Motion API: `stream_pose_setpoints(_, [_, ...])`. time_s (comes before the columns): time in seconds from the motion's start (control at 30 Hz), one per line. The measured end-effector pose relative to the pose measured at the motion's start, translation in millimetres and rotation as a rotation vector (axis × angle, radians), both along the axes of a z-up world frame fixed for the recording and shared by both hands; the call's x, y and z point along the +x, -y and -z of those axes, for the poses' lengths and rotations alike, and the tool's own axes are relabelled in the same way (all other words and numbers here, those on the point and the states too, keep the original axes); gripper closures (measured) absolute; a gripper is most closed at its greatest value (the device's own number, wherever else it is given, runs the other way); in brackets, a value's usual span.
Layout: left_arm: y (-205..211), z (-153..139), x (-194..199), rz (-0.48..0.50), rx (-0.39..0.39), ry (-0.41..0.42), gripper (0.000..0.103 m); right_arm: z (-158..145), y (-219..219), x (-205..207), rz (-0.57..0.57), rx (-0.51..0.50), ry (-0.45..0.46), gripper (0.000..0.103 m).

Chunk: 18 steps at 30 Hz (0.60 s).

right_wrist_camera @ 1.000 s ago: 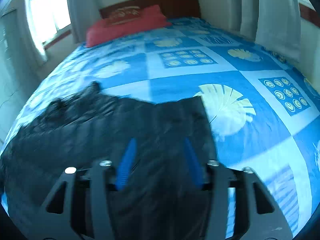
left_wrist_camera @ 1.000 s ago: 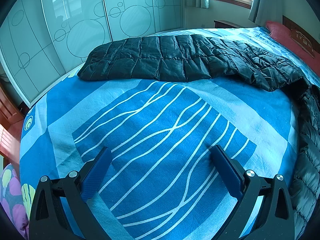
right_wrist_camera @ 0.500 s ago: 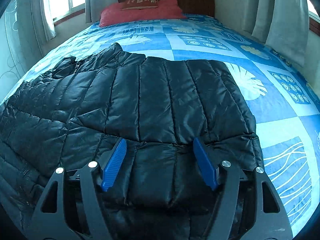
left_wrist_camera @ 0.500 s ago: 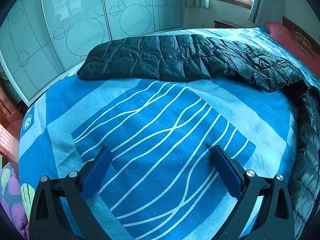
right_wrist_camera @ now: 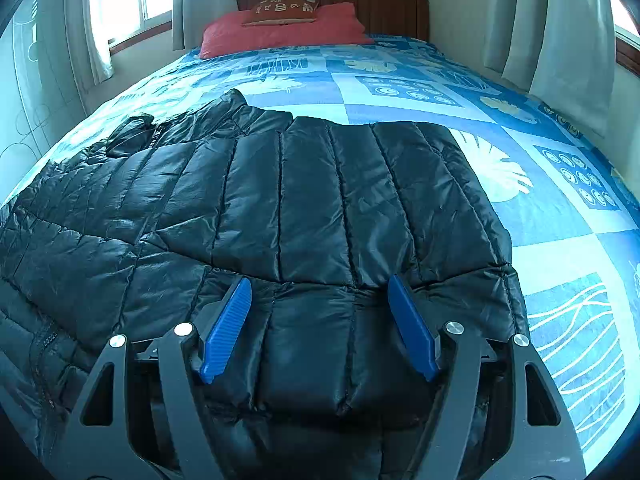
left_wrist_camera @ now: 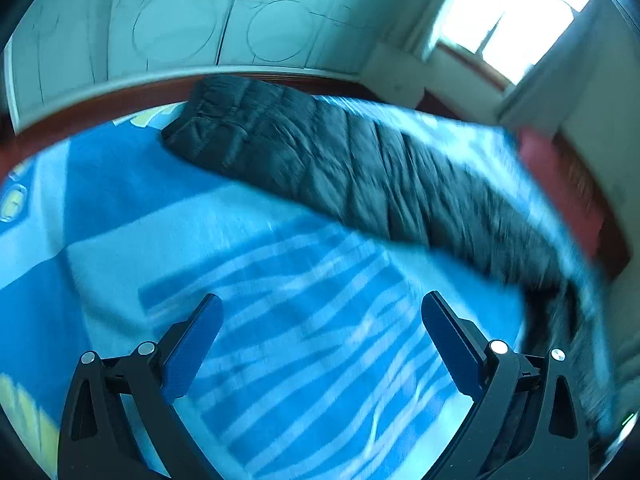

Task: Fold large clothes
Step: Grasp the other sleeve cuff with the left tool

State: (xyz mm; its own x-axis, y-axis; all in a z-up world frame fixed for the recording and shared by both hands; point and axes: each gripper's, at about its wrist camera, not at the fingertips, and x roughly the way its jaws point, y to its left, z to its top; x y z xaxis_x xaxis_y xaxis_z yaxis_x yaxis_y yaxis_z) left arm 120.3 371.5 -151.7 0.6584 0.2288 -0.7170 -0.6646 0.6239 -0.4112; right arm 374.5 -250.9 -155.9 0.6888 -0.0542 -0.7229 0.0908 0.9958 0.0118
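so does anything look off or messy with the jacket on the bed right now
Nothing damaged or spilled. The black puffer jacket is only partly tidy: its right portion is folded over flat, but the collar end at upper left is rumpled and bunched against the blue bedspread. The left wrist view is motion-blurred.

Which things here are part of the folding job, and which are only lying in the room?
Part of the job:
- black puffer jacket, spread on the bed
- right tongs, open over the jacket
- left tongs, open over bare bedsheet

Only lying about:
- red pillow
- small brown cushion
- curtains
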Motion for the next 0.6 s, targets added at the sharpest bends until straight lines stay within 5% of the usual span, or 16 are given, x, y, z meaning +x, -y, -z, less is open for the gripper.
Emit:
stream_pose_setpoints(0.23, [-67, 8, 14, -0.068, -0.097, 0.177, 0.005, 0, 1, 0, -0.002, 0.001, 0.001, 0.032])
stream_pose_setpoints(0.47, [-94, 5, 23, -0.177, -0.125, 0.249, 0.007, 0, 1, 0, -0.002, -0.005, 0.001, 0.032])
stream_pose_setpoints(0.6, [-104, 8, 16, -0.255, -0.171, 0.259, 0.062, 0, 2, 0, -0.003, -0.006, 0.002, 0.032])
